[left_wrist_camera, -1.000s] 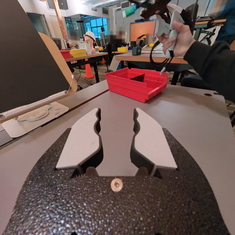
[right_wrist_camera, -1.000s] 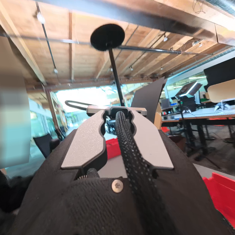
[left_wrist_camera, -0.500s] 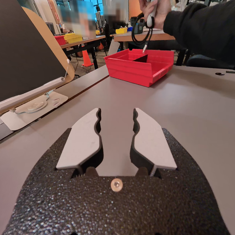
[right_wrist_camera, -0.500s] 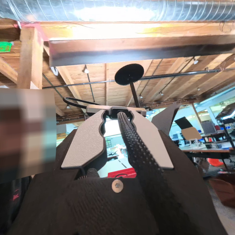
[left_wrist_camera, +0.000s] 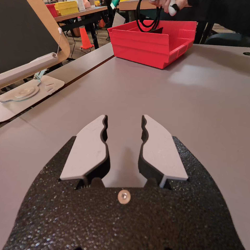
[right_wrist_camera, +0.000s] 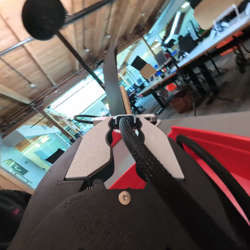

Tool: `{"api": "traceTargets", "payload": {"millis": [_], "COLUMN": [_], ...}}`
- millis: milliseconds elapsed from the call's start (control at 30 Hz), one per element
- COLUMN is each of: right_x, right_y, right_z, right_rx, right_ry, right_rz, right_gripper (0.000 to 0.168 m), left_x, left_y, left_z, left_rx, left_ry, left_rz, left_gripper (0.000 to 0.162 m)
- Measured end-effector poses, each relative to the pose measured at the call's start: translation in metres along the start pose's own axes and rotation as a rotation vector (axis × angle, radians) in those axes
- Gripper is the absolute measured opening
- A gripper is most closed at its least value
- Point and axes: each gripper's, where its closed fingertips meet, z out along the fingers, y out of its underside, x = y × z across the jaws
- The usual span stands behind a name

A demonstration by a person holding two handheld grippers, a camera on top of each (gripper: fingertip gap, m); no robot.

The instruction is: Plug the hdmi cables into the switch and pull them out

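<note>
My right gripper (right_wrist_camera: 125, 121) is shut on the plug of a black braided hdmi cable (right_wrist_camera: 135, 146). The plug sits in a grey switch (right_wrist_camera: 150, 119) that hangs at the fingertips, with a thin black lead (right_wrist_camera: 81, 119) looping off its left end. The cable's loops (left_wrist_camera: 147, 20) hang over the red bin (left_wrist_camera: 148, 44) in the left wrist view, under the hand (left_wrist_camera: 170, 6) that holds the right gripper. My left gripper (left_wrist_camera: 124, 117) is open and empty, low over the grey table (left_wrist_camera: 175, 101).
A black board on a white stand (left_wrist_camera: 27, 70) stands at the table's left edge. The red bin also shows right below the right gripper (right_wrist_camera: 216, 152). An orange cone (left_wrist_camera: 84, 36) and other tables with yellow bins (left_wrist_camera: 67, 6) lie beyond.
The right gripper has swung down from facing the ceiling to above the red bin, with cable and switch still in it. The left gripper has moved closer to the bin, still open.
</note>
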Motion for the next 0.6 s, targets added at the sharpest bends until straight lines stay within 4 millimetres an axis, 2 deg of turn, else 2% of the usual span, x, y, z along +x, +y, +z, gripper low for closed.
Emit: {"api": "traceTargets", "payload": {"millis": [233, 333, 433, 533, 600], "right_x": [0.045, 0.052, 0.055, 0.07, 0.075], "right_y": [0.031, 0.026, 0.024, 0.021, 0.018], "right_z": [-0.023, -0.022, -0.019, -0.024, -0.025], "right_rx": [-0.214, -0.123, -0.011, 0.075, 0.079], "right_ry": [0.403, 0.422, 0.342, 0.391, 0.442], "right_rz": [0.115, 0.212, 0.334, 0.407, 0.385], "right_gripper": [0.034, 0.033, 0.032, 0.03, 0.03], "left_x": [0.004, 0.006, 0.007, 0.006, 0.006], "left_y": [0.01, 0.011, 0.011, 0.01, 0.01], "left_z": [0.006, 0.007, 0.008, 0.007, 0.007], "left_rx": [-0.014, -0.017, -0.015, -0.012, -0.01], "left_ry": [0.034, 0.04, 0.041, 0.037, 0.037], "left_rz": [-0.033, -0.032, -0.038, -0.038, -0.041], "left_gripper": [0.047, 0.047, 0.047, 0.047, 0.046]}}
